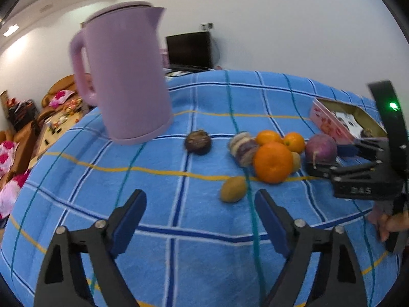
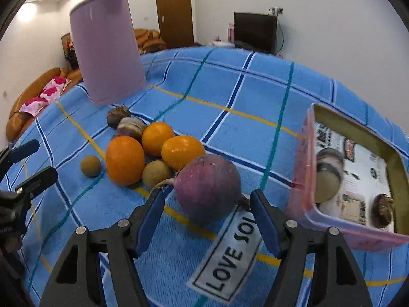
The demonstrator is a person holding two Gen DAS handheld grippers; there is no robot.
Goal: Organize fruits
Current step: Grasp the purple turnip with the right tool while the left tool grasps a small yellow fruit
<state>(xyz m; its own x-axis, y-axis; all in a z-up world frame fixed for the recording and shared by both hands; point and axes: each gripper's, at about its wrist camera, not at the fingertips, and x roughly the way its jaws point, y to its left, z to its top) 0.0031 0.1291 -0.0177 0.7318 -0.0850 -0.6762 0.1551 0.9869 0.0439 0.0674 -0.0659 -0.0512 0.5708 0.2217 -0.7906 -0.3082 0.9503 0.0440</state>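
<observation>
A heap of fruit lies on the blue checked cloth (image 1: pixel 179 255): three oranges (image 1: pixel 273 162) (image 2: pixel 125 160), two kiwis (image 1: pixel 233 188) (image 2: pixel 90 165), a dark mangosteen (image 1: pixel 198 142) (image 2: pixel 118 115), a striped purple fruit (image 1: pixel 242 148) (image 2: pixel 131 127) and a big purple turnip (image 1: pixel 321 147) (image 2: pixel 208 189). My right gripper (image 2: pixel 206 200) is open, its jaws on either side of the turnip, apart from it; it also shows in the left wrist view (image 1: pixel 329 157). My left gripper (image 1: pixel 200 199) is open and empty, just short of the near kiwi; it also shows in the right wrist view (image 2: pixel 42 160).
A lilac kettle (image 1: pixel 122 76) (image 2: pixel 107 48) stands at the back left of the cloth. A pink-rimmed box (image 1: pixel 332 124) (image 2: pixel 304 168) sits at the right with a dark round fruit (image 2: pixel 382 208) inside. A "LOVE" label (image 2: pixel 230 253) is sewn on the cloth.
</observation>
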